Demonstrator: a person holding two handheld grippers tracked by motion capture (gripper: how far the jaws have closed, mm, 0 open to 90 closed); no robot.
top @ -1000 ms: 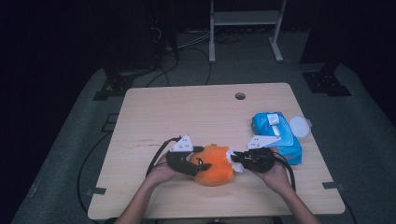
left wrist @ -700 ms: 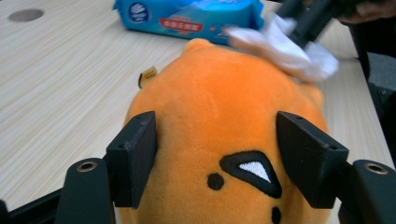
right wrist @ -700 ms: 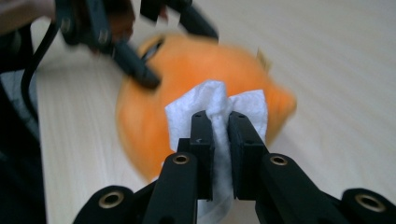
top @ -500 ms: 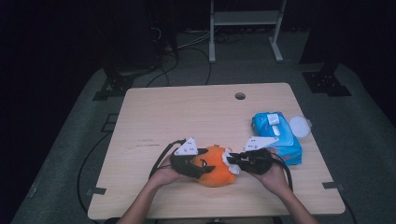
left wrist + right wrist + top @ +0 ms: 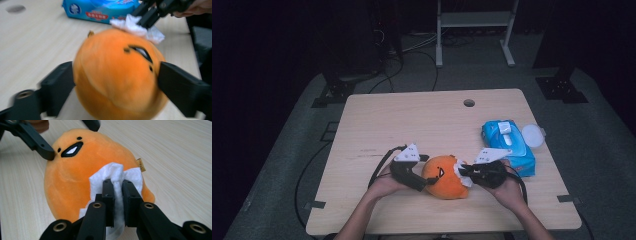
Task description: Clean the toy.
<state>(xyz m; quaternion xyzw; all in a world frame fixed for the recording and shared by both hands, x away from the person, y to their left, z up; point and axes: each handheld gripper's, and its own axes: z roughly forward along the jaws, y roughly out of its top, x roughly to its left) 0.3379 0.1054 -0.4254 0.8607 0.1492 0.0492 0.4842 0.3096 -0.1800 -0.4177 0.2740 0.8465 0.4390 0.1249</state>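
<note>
While the orange plush toy (image 5: 445, 176) lies near the table's (image 5: 422, 120) front edge, both grippers work on it from opposite sides, and everything else is best placed from it. Nearest the person, to the toy's left, the left gripper (image 5: 424, 181) straddles its body; in the left gripper view the jaws stand at its two flanks at a middling width, touching or nearly so, and they have just been opening, with the toy between them, so this looks like a steadying hold rather than a firm clamp. To the toy's right, the right gripper (image 5: 463, 171) has its jaws pinched narrow on a white wipe (image 5: 113, 176), which is pressed against the plush below its stitched face (image 5: 71, 148). The toy's long axis runs roughly between the two grippers, face end toward the left one, so the wipe lies on the half nearer the right hand; any further stroke, I judge, would run along that axis toward the face. Farther back and right of the toy sits the blue wipes pack (image 5: 507, 145), with a white round lid (image 5: 532, 135) just beyond it.
</note>
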